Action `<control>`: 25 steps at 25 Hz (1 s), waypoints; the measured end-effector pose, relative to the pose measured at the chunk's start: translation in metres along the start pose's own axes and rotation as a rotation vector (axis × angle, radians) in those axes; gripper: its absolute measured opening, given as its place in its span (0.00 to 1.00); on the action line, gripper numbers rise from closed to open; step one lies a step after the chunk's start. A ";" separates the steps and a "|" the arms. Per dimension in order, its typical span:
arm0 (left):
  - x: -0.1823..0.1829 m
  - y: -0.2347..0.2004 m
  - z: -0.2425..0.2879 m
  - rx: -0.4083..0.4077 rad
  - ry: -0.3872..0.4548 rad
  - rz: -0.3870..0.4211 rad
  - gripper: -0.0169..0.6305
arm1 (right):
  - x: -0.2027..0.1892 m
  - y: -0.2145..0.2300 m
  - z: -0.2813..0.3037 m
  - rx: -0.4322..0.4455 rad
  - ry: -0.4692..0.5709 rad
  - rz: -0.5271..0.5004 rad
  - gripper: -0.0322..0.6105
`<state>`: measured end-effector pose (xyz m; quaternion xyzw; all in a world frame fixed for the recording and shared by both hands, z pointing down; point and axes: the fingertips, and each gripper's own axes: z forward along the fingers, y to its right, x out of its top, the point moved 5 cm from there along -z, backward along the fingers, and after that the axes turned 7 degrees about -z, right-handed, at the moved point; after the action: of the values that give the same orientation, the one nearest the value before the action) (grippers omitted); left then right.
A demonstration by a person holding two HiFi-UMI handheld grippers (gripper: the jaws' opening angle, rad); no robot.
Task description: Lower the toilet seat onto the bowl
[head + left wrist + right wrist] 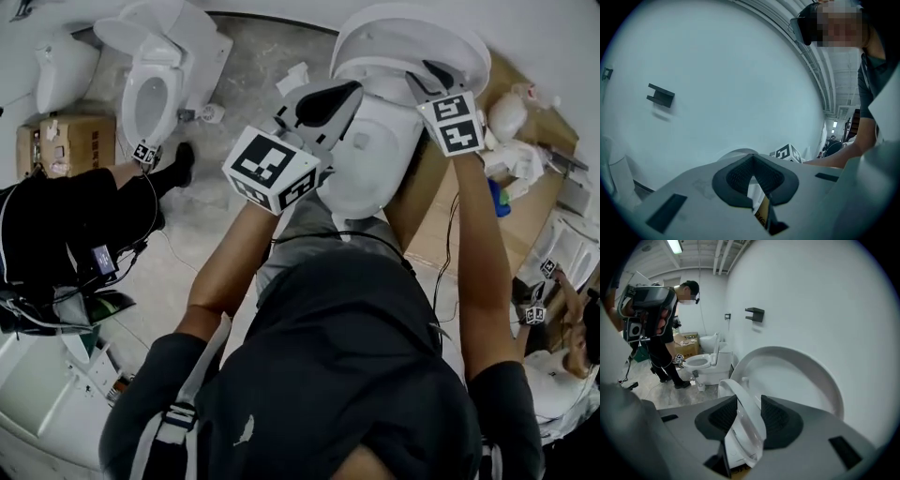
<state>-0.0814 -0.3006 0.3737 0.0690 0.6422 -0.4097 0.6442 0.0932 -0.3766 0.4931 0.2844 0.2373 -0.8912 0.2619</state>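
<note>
A white toilet stands before me with its lid (412, 33) raised against the wall above the bowl (370, 159). In the right gripper view the seat (749, 427) stands tilted up in front of the lid (797, 380). My right gripper (749, 406) has its dark pads on both sides of the seat's rim, shut on it. From the head view the right gripper (433, 75) reaches in at the toilet's right side. My left gripper (328, 98) hovers over the bowl's left side. Its tips (751, 157) meet, and nothing is between them.
A second toilet (155, 84) stands at the far left, with a person in black (66, 225) and a cardboard box (66, 141) beside it. Flattened cardboard (525, 216) and white clutter lie to the right. A dark bracket (754, 314) is fixed on the wall.
</note>
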 end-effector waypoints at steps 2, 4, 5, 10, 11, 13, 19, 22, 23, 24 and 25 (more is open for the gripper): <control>-0.002 0.002 -0.003 0.004 -0.003 0.006 0.03 | 0.001 -0.004 -0.003 0.008 0.001 -0.006 0.30; -0.004 0.004 -0.007 0.008 -0.008 0.012 0.03 | 0.001 -0.008 -0.007 0.012 0.003 -0.011 0.30; -0.006 0.005 -0.010 0.011 -0.011 0.014 0.03 | 0.002 -0.010 -0.010 0.016 0.004 -0.014 0.29; -0.014 0.009 -0.027 0.035 -0.017 0.026 0.03 | -0.001 -0.029 -0.022 0.036 0.000 -0.025 0.29; -0.015 0.010 -0.030 0.040 -0.016 0.028 0.03 | -0.002 -0.033 -0.025 0.041 0.000 -0.028 0.29; -0.017 0.013 -0.036 0.049 -0.012 0.030 0.03 | -0.005 -0.042 -0.030 0.052 0.002 -0.036 0.28; -0.023 0.028 -0.051 0.056 -0.002 0.033 0.03 | -0.008 -0.074 -0.045 0.078 0.001 -0.061 0.27; -0.028 0.038 -0.056 0.059 -0.001 0.032 0.03 | -0.011 -0.090 -0.052 0.100 0.003 -0.074 0.26; -0.030 0.042 -0.057 0.059 -0.002 0.033 0.03 | -0.013 -0.094 -0.054 0.106 0.003 -0.078 0.26; -0.032 0.046 -0.057 0.060 -0.002 0.033 0.03 | -0.015 -0.099 -0.057 0.114 0.003 -0.084 0.26; -0.034 0.050 -0.058 0.061 -0.002 0.033 0.03 | -0.017 -0.104 -0.059 0.123 0.001 -0.090 0.26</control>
<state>-0.0892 -0.2171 0.3724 0.0990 0.6276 -0.4185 0.6490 0.0652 -0.2594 0.4893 0.2895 0.1947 -0.9148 0.2032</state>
